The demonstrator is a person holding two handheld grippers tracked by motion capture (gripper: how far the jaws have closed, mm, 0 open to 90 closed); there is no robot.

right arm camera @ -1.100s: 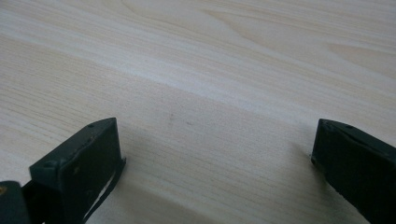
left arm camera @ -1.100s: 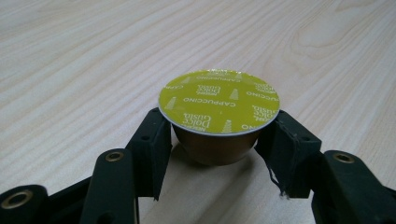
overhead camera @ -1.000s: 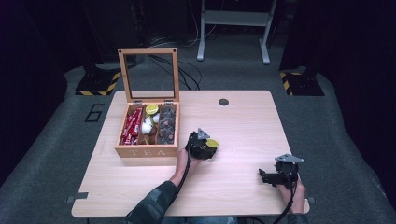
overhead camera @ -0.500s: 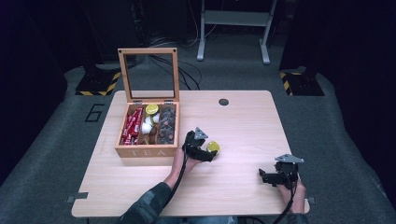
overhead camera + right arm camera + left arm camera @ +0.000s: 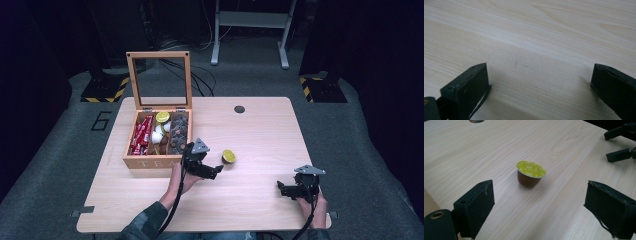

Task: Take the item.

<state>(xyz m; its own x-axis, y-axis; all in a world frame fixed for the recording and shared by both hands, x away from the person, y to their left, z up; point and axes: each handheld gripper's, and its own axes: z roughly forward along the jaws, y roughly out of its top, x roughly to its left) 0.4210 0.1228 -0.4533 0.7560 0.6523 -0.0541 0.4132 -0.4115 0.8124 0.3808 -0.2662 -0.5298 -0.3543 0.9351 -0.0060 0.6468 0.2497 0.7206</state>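
A coffee capsule point(image 5: 229, 156) with a yellow-green lid and brown cup stands upright on the wooden table point(image 5: 250, 130), right of the tea box; the left gripper view has the capsule point(image 5: 530, 173) ahead of the jaws. My left gripper point(image 5: 216, 171) hangs just below-left of it, apart from it. Its jaws have just been opening and now stand wide point(image 5: 539, 207) with nothing between them. My right gripper point(image 5: 281, 189) rests near the table's front right, open, with bare wood between its jaws point(image 5: 539, 85).
An open wooden tea box point(image 5: 157, 135) with a glass lid raised stands at the table's left, holding red packets, several capsules and dark pods. A round cable hole point(image 5: 239, 109) sits near the far edge. The right gripper's jaws point(image 5: 619, 147) show far off in the left gripper view.
The left gripper was shut on the capsule; its jaws have opened, leaving the capsule on the table, and the hand has drawn back toward the person and up. The right gripper has not moved.
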